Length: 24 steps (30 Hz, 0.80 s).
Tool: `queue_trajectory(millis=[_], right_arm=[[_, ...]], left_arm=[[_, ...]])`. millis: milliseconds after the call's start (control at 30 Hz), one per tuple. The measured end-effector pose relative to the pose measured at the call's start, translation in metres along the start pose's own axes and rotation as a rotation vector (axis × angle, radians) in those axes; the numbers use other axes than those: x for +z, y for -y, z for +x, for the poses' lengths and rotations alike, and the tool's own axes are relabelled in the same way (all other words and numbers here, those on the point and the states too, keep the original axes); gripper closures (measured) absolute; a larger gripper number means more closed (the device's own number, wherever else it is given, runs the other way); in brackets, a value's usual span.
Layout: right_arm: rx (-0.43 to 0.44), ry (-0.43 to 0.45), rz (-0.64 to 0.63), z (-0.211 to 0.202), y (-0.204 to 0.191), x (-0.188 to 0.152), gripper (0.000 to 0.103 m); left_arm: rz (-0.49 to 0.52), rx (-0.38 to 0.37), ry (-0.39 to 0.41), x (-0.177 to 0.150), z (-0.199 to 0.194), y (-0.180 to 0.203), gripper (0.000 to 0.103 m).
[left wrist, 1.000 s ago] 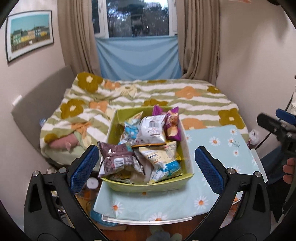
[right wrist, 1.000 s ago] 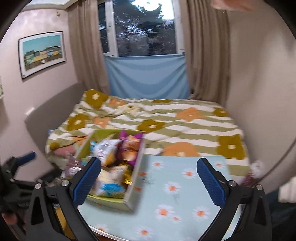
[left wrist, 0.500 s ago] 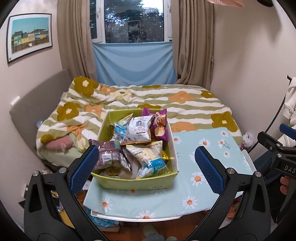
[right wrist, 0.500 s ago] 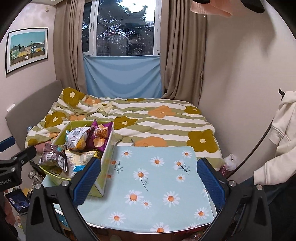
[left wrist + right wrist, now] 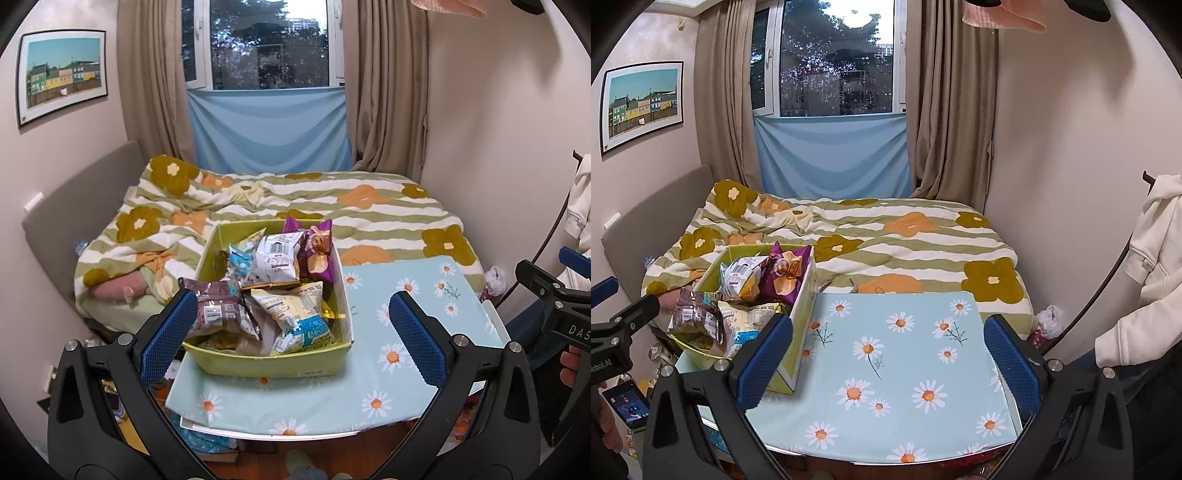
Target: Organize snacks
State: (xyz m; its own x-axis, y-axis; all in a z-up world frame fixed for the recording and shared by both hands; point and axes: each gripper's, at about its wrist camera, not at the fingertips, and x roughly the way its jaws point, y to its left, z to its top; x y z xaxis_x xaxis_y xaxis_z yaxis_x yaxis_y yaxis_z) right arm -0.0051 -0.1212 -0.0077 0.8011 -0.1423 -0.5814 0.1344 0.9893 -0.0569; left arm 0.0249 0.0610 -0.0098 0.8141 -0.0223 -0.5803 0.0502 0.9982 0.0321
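Left gripper: its black plastic arms are spreading wide, blue cross-hatched rubber pads gripping nothing, hovering in front of the box.
Right gripper: its jaws are likewise gaping wide and holding nothing, poised over bare cloth to the right of the box.
Tablecloth: a smooth pale-blue sheet printed with daisies is covering a white-edged table (its front hem is draping slightly over the rim).
Box: a rectangular lime-green cardboard carton with an open top is sitting on the left part of the cloth.
Snacks: crinkly foil packets are piling loosely inside the box; a brown bag is lying at front left, a yellow-and-blue bag beside it, a white bag and a glossy purple bag are leaning at the back.
Bed: a soft quilt, green-striped with flower shapes, is lying rumpled behind the table.
Curtains: beige pleated fabric is hanging beside the window.
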Motion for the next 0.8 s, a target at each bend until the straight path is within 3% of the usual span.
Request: queue_trajectory(millis=[800], right_arm=[[0.006,0.003,0.003,-0.0022,-0.0003,-0.0012,0.000]], left_arm=[[0.000,0.009,0.006,0.0002,-0.0026,-0.0021,0.000]])
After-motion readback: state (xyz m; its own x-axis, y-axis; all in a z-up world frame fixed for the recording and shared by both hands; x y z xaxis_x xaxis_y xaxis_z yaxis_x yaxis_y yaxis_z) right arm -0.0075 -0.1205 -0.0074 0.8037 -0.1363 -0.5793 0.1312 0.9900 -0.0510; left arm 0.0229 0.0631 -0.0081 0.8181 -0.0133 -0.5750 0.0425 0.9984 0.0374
